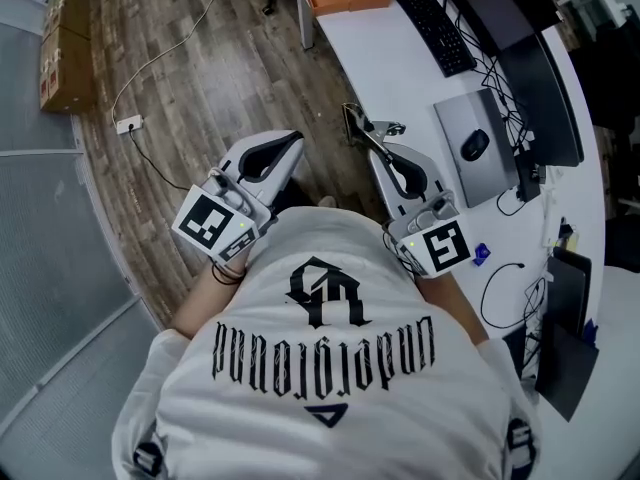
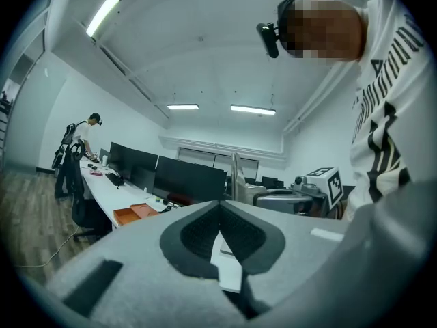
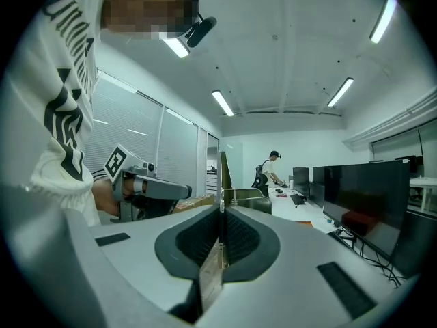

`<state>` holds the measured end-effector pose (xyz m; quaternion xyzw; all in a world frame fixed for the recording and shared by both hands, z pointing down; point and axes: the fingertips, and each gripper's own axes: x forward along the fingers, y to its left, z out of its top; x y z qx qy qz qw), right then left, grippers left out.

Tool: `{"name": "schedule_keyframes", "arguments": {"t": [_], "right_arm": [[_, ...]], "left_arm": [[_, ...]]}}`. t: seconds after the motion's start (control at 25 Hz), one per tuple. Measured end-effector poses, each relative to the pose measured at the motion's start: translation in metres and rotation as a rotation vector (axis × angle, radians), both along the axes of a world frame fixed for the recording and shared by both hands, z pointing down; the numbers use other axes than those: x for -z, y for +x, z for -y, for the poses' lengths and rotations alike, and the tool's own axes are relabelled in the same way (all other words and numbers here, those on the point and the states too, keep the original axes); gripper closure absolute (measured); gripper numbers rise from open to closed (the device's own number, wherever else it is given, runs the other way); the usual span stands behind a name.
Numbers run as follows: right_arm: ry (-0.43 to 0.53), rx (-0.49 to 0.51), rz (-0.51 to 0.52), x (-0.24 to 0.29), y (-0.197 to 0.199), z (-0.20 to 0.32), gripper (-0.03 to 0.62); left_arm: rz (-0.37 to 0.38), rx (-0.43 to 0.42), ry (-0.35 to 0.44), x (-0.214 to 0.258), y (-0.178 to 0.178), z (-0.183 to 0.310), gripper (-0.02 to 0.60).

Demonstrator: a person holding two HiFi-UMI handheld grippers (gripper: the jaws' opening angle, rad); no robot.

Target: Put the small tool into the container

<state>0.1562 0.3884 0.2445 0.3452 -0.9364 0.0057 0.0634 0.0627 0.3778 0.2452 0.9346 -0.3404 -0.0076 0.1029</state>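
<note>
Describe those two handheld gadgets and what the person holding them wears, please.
The left gripper and right gripper are pale grey plastic with rounded bodies, dark ribbed pads inside the jaws, and each carries a white cube with black square markers at the back. The person wears a white T-shirt with black gothic lettering and dark bands on the left wrist.

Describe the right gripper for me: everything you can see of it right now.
The right gripper has a white and grey plastic-looking body, dark ribbed pads and a cube with a square marker at its rear. Its fingers are shut together with nothing between them. It is held roughly level in front of the person's chest, pointing along the edge of the white desk, and touches no object in view.
</note>
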Motion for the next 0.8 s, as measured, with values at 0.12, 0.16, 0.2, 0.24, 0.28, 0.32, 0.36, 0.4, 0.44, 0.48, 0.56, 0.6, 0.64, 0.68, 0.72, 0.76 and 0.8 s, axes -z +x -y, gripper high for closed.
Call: {"name": "schedule_keyframes", "arguments": {"t": [0.12, 0.16, 0.2, 0.24, 0.28, 0.32, 0.36, 0.4, 0.44, 0.48, 0.56, 0.6, 0.64, 0.68, 0.72, 0.76, 0.8], "right_arm": [[-0.006, 0.000, -0.005, -0.001, -0.005, 0.009, 0.579], [-0.007, -0.001, -0.006, -0.002, -0.008, 0.012, 0.579], [-0.008, -0.002, -0.009, -0.002, -0.010, 0.016, 0.579], [-0.009, -0.002, -0.012, -0.003, -0.013, 0.019, 0.579], [-0.013, -0.003, -0.017, -0.005, -0.016, 0.023, 0.579], [-0.017, -0.004, -0.022, -0.007, -0.019, 0.028, 0.579], [-0.019, -0.006, -0.026, -0.009, -0.021, 0.033, 0.579], [-0.018, -0.010, -0.026, -0.009, -0.024, 0.039, 0.579], [-0.013, -0.012, -0.024, -0.008, -0.028, 0.046, 0.579], [-0.007, -0.013, -0.023, -0.008, -0.033, 0.054, 0.579], [0.005, -0.013, -0.029, -0.007, -0.045, 0.069, 0.579], [0.010, -0.014, -0.031, -0.006, -0.052, 0.078, 0.579], [0.014, -0.018, -0.031, -0.005, -0.059, 0.087, 0.579], [0.017, -0.024, -0.030, -0.003, -0.066, 0.095, 0.579], [0.020, -0.032, -0.030, -0.001, -0.074, 0.103, 0.579], [0.022, -0.039, -0.032, 0.000, -0.081, 0.110, 0.579], [0.023, -0.045, -0.035, 0.002, -0.089, 0.117, 0.579]], "left_arm": [[-0.004, -0.004, -0.005, -0.001, -0.005, 0.009, 0.569], [-0.006, -0.005, -0.006, -0.001, -0.007, 0.012, 0.568], [-0.007, -0.007, -0.007, -0.001, -0.009, 0.015, 0.568], [-0.008, -0.009, -0.010, -0.002, -0.012, 0.019, 0.568], [-0.009, -0.011, -0.014, -0.003, -0.015, 0.022, 0.569], [-0.010, -0.013, -0.018, -0.005, -0.019, 0.026, 0.568], [-0.010, -0.017, -0.020, -0.005, -0.022, 0.031, 0.568], [-0.008, -0.020, -0.019, -0.006, -0.026, 0.036, 0.568], [-0.005, -0.023, -0.017, -0.005, -0.030, 0.041, 0.568], [-0.002, -0.027, -0.014, -0.005, -0.035, 0.047, 0.569], [0.002, -0.036, -0.008, -0.004, -0.046, 0.061, 0.569], [0.004, -0.042, -0.006, -0.004, -0.052, 0.068, 0.569], [0.006, -0.049, -0.004, -0.003, -0.059, 0.076, 0.569], [0.007, -0.053, -0.002, -0.001, -0.067, 0.084, 0.568], [0.007, -0.055, 0.001, 0.001, -0.077, 0.091, 0.569], [0.006, -0.055, 0.004, 0.003, -0.088, 0.099, 0.569], [0.005, -0.056, 0.005, 0.005, -0.098, 0.106, 0.569]]}}
